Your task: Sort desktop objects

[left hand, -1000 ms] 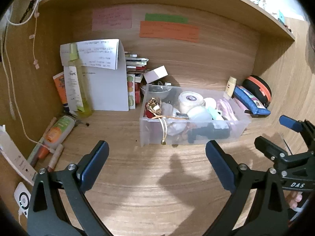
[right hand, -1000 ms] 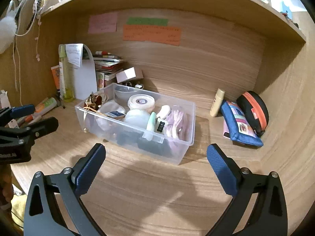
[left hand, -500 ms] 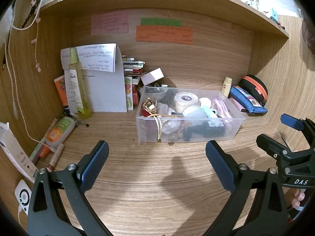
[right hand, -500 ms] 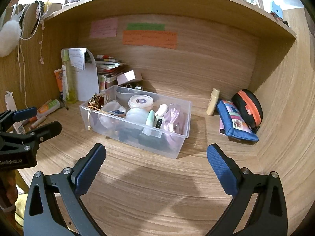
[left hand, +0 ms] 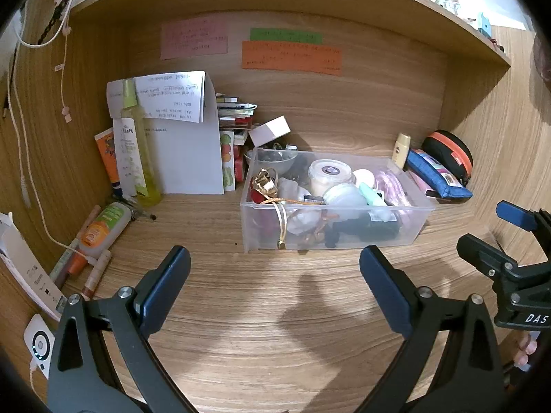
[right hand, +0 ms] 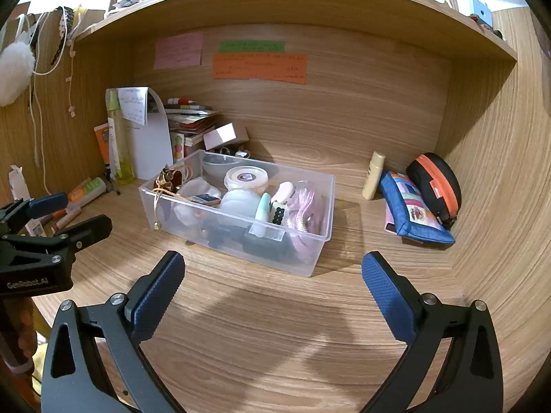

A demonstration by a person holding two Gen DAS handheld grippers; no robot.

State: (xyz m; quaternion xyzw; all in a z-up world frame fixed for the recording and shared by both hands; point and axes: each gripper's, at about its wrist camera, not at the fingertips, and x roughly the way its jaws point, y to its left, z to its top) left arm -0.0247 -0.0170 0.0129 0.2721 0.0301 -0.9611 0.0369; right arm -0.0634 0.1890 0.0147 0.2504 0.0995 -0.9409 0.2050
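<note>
Left tongs [left hand: 274, 268]: spread wide, nothing between the pads, held above bare wood of the table [left hand: 275, 327] on the near side of the clear plastic bin [left hand: 330, 232]. Right tongs [right hand: 272, 275]: likewise spread wide and holding nothing, near the bin's near right corner.

The bin sits mid-table, apart from both tongs. Contents are crowded: a round white jar [right hand: 246, 177], a mint-green item [right hand: 263, 206], pink cord [right hand: 304, 206], a gold ribbon [left hand: 282, 216] hanging over the left front wall, dark items at the bottom.

Right of the bin, by the far right corner: a small beige tube [right hand: 373, 175] standing upright, a blue pouch [right hand: 415, 211] and a black case with orange zip [right hand: 435, 184] leaning together.

Left side: a tall yellow-green bottle [left hand: 139, 151] upright before a folded paper sheet [left hand: 182, 144]; an orange-labelled tube [left hand: 103, 229] lying flat near the left wall, with pens beside it.
</note>
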